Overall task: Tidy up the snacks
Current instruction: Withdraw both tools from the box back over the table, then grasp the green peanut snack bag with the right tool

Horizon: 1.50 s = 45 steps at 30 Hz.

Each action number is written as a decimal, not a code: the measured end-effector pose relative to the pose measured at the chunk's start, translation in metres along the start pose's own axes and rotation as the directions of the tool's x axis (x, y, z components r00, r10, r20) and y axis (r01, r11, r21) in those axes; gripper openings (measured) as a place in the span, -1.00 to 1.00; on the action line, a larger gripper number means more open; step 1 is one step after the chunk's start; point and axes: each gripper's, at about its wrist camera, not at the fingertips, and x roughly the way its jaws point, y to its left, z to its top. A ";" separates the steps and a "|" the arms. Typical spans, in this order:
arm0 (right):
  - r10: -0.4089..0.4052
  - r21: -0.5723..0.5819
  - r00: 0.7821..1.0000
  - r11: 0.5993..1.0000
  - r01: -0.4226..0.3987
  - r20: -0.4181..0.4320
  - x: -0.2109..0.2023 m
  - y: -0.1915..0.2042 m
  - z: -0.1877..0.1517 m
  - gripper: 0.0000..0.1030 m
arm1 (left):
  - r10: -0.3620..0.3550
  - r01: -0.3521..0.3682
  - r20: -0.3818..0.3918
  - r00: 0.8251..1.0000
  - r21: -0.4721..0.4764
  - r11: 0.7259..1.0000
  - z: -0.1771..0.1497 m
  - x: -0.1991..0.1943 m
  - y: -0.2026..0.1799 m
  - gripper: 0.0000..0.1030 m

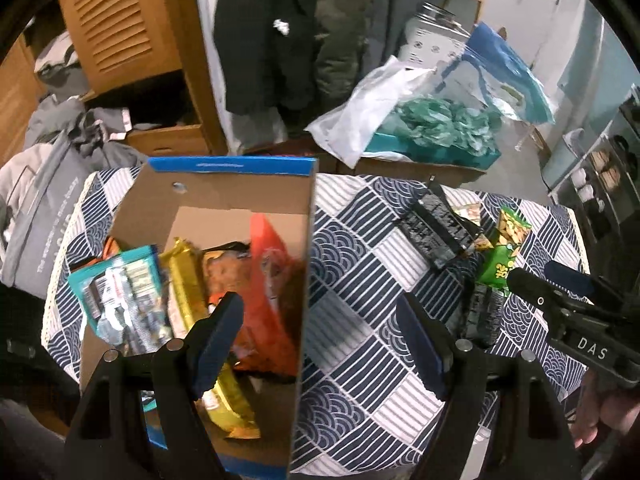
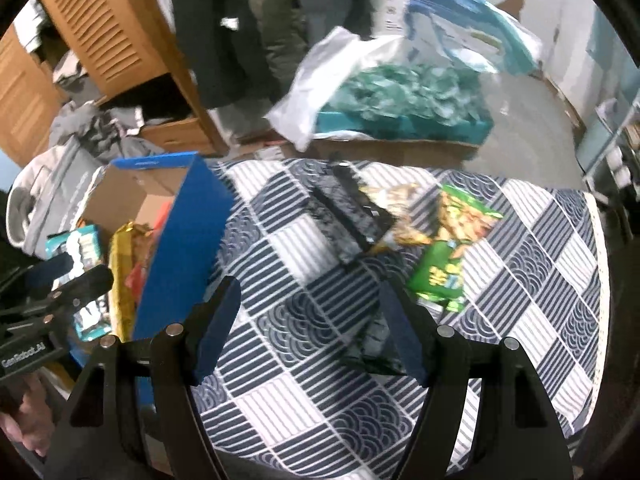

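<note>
Blue-sided cardboard box (image 1: 224, 196) of snack packets on the left, green snack bag (image 2: 444, 264) on checked surface (image 2: 280, 360) to the right, left gripper (image 1: 320, 344) and right gripper (image 2: 312, 328) fingers apart, holding nothing.

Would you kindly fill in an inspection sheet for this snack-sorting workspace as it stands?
Surface: table under a blue-and-white patterned cloth.
Job's things: cardboard box holds several snack packs; green snack bag and dark packets lie on the cloth.
Clutter: nothing seen on the table.
Grippers: left gripper open, empty; right gripper open, empty.
Cables: nothing seen.
Surroundings: wooden cabinet, hanging coats, plastic bags.
</note>
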 end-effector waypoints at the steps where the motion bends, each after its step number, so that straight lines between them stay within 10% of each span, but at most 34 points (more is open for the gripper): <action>1: -0.007 0.012 1.000 1.000 0.007 0.000 0.000 -0.007 0.000 0.41 | -0.001 0.001 -0.002 1.000 0.009 1.000 0.001 0.002 -0.005 0.56; 39: -0.162 0.193 0.976 0.963 0.188 -0.144 0.127 -0.142 0.019 0.41 | 0.006 -0.001 -0.107 0.994 0.051 0.999 0.025 0.129 -0.095 0.61; 45: -0.131 0.200 0.981 0.967 0.159 -0.146 0.130 -0.144 0.019 -0.26 | -0.011 0.020 -0.114 0.993 0.080 0.997 0.019 0.130 -0.108 0.61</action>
